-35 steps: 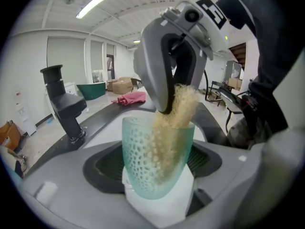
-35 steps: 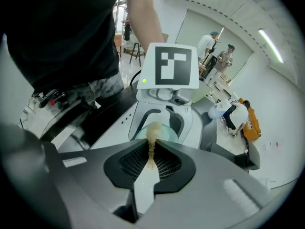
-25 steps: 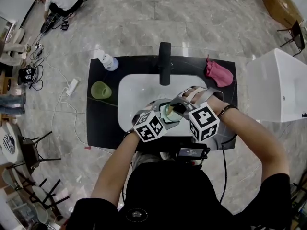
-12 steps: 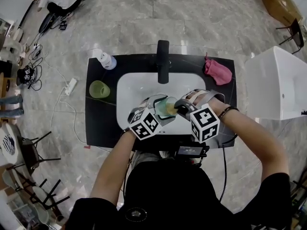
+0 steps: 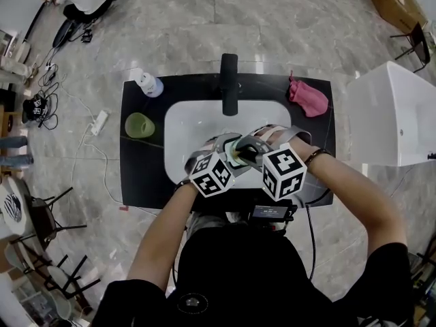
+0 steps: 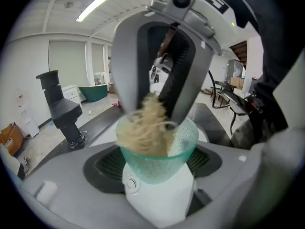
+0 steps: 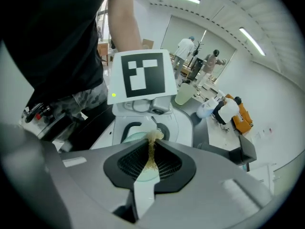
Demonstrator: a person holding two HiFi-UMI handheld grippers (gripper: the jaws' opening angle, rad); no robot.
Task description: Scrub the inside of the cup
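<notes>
Over the white basin [image 5: 184, 125], my left gripper [image 5: 228, 157] is shut on a translucent teal cup [image 6: 157, 159], whose mouth faces the right gripper. My right gripper [image 5: 251, 152] is shut on a tan fibrous scrub pad [image 6: 145, 130], which is pushed into the cup's mouth. In the right gripper view the pad [image 7: 151, 151] is pinched thin between the right gripper [image 7: 151, 163] pads. Behind it are the cup's rim [image 7: 129, 136] and the left gripper's marker cube [image 7: 143, 75]. Both marker cubes hide most of the cup in the head view.
A black faucet [image 5: 229, 80] stands at the basin's back edge. On the black counter [image 5: 139, 176] sit a second green cup [image 5: 139, 125] and a white bottle [image 5: 146, 82] at the left, and a pink cloth [image 5: 308, 95] at the back right. A white bin [image 5: 395, 114] stands to the right.
The two grippers have drawn closer together over the basin's front. The pad and the cup's mouth, in view half a second ago, are now covered by the grippers.
</notes>
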